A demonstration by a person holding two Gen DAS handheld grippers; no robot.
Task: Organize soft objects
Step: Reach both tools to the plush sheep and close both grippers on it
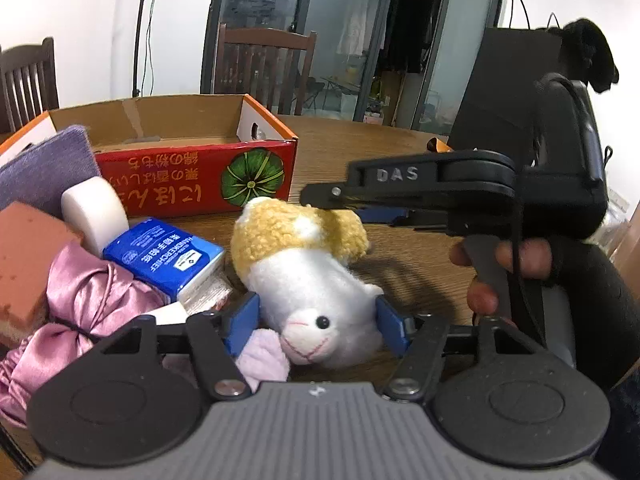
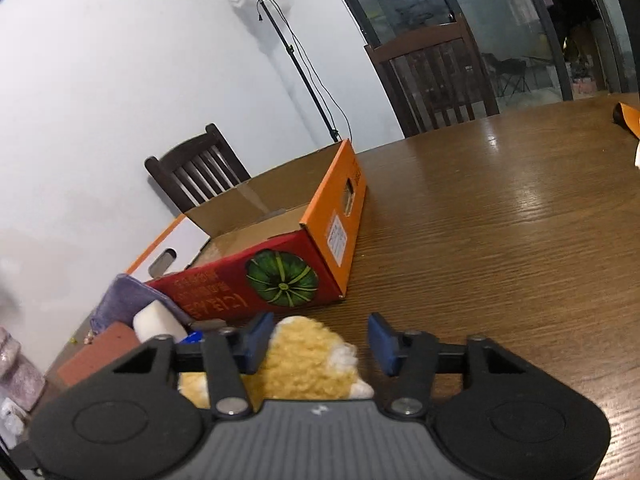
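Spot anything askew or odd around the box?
Nothing damaged or spilled. The soft items, plush toy, pink satin cloth and tissue pack, lie heaped on the table outside the cardboard box, whose visible interior looks bare.

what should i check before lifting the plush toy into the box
1. Left gripper straddles the plush toy, blue pads at both flanks: ok.
2. Left pads actually squeezing it: cannot tell.
3. Right gripper open above the toy's yellow end, not gripping: ok.
4. Cardboard box open on top, with room inside: ok.
5. Tissue pack and pink satin cloth crowd the toy's left side and could drag along: not ok.
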